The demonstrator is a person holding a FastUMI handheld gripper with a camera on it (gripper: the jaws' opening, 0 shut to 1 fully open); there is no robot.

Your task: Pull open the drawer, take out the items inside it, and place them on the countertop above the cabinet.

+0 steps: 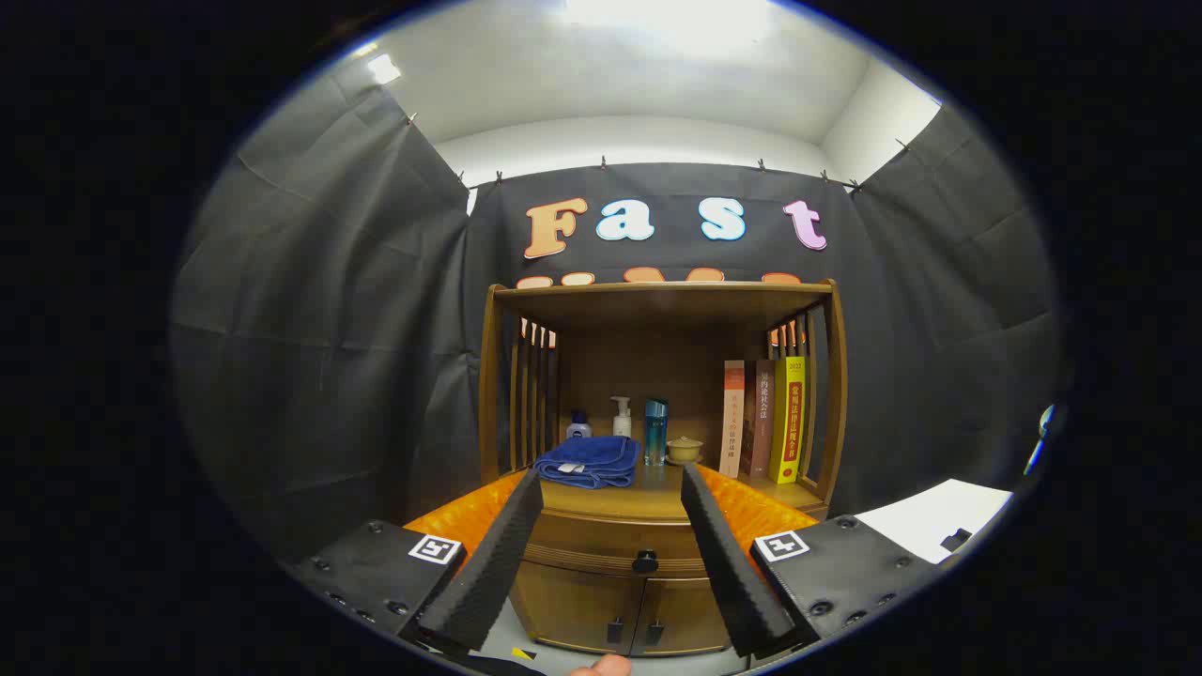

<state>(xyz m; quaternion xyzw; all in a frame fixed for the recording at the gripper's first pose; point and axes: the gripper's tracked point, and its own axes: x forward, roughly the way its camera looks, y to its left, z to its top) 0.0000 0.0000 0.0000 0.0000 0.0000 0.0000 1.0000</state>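
Wooden cabinet [657, 394] sits dead ahead against the booth wall, open shelf bay on top, drawer and two small doors below. Drawer [615, 545] is closed, flush with the front; its dark round knob [645, 561] shows between the two fingers, beyond them, nothing touching it. Contents of the drawer can't be seen.

Gripper [610, 483] is aimed at the cabinet, jaws spread wide, holding nothing; the fingertips frame the bench edge.

Bench [648, 498] above the drawer carries a folded blue towel [589, 460] at front left. Three books [762, 418] stand upright against the right side slats. Behind the towel there is a row of small things: a short blue-capped bottle [578, 427], a white pump bottle [621, 417], a teal bottle [655, 419] and a small lidded cup [685, 449].

A fingertip [601, 666] of the person shows just below the jaws.
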